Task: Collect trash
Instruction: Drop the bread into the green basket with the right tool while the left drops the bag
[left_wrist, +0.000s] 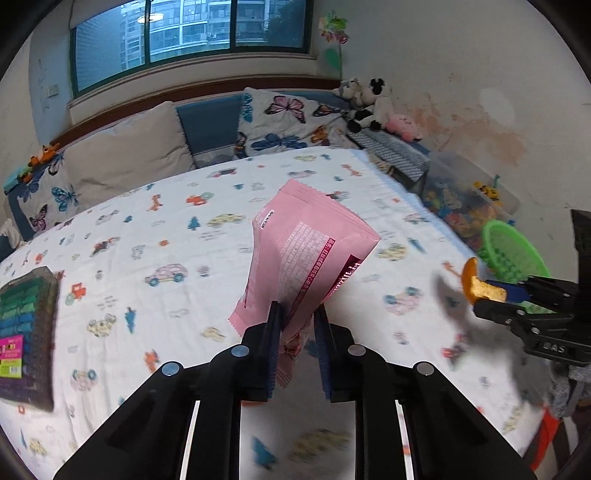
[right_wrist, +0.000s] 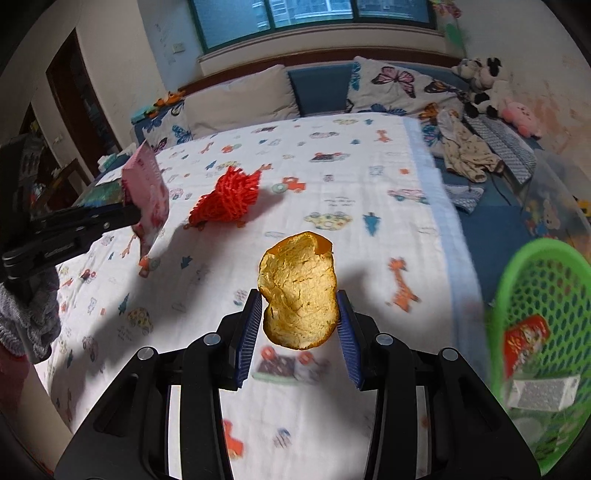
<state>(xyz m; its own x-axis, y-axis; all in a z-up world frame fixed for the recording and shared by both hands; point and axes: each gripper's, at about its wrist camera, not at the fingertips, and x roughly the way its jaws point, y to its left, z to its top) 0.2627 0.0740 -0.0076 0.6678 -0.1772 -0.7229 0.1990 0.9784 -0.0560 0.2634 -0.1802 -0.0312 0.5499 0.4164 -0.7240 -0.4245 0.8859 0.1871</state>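
A bed with a white cartoon-print sheet (right_wrist: 332, 177) fills the room. The right hand-held gripper (right_wrist: 299, 314) clamps an orange peel (right_wrist: 297, 291); the green mesh plastic basket (right_wrist: 535, 288) sits just right, nearer it. The left hand-held gripper (left_wrist: 297, 325) pinches a pink foil wrapper (left_wrist: 306, 251).

free: bedsheet (right_wrist: 332, 177) middle – open | obstacles: red spiky toy (right_wrist: 229, 199) left – green basket (right_wrist: 532, 288) right edge
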